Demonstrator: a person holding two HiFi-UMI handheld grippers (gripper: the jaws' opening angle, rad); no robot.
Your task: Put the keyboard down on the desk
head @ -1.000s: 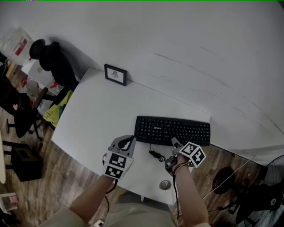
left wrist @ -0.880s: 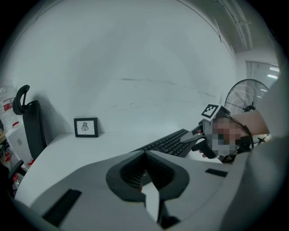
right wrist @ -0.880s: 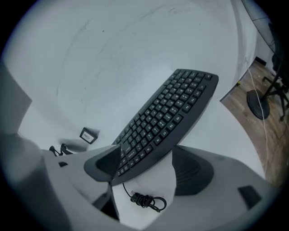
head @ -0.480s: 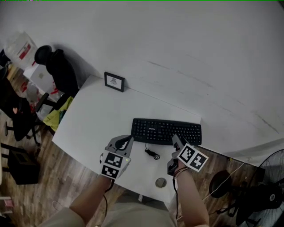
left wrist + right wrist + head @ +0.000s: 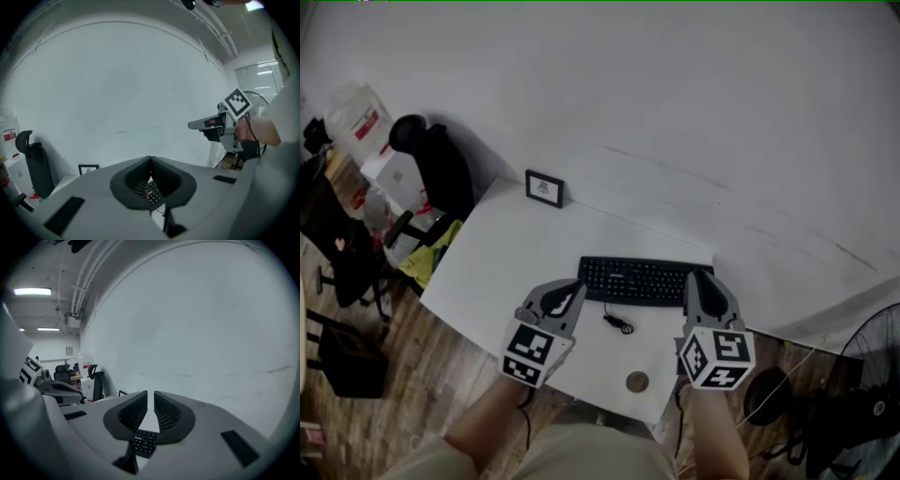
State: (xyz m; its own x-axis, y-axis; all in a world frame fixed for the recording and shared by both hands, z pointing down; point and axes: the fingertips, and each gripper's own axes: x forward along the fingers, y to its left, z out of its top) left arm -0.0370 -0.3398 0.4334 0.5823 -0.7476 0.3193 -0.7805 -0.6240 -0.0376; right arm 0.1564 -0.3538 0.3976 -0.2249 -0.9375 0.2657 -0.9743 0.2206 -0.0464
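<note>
The black keyboard (image 5: 642, 281) lies flat on the white desk (image 5: 502, 267), near its far right part. Neither gripper touches it. My left gripper (image 5: 565, 298) hovers above the desk off the keyboard's left end, its tips meeting, nothing held. My right gripper (image 5: 705, 284) hangs over the keyboard's right end; its jaws have just been closing and stand a narrow slit apart with nothing between them. In the left gripper view the keys (image 5: 152, 193) show below the closed jaws of that gripper (image 5: 150, 159). The right gripper view shows the keyboard (image 5: 144, 442) under the right gripper (image 5: 150, 393).
A small framed picture (image 5: 545, 187) stands at the desk's back edge against the white wall. The keyboard's coiled cable (image 5: 619, 322) and a round metal disc (image 5: 637, 381) lie near the front edge. A black chair (image 5: 441, 173) stands left; a fan (image 5: 867, 375) is at the right.
Both grippers have risen off the desk toward the camera. The right one rolled upright and its jaws closed to a slit. The keyboard stays flat on the desk.
</note>
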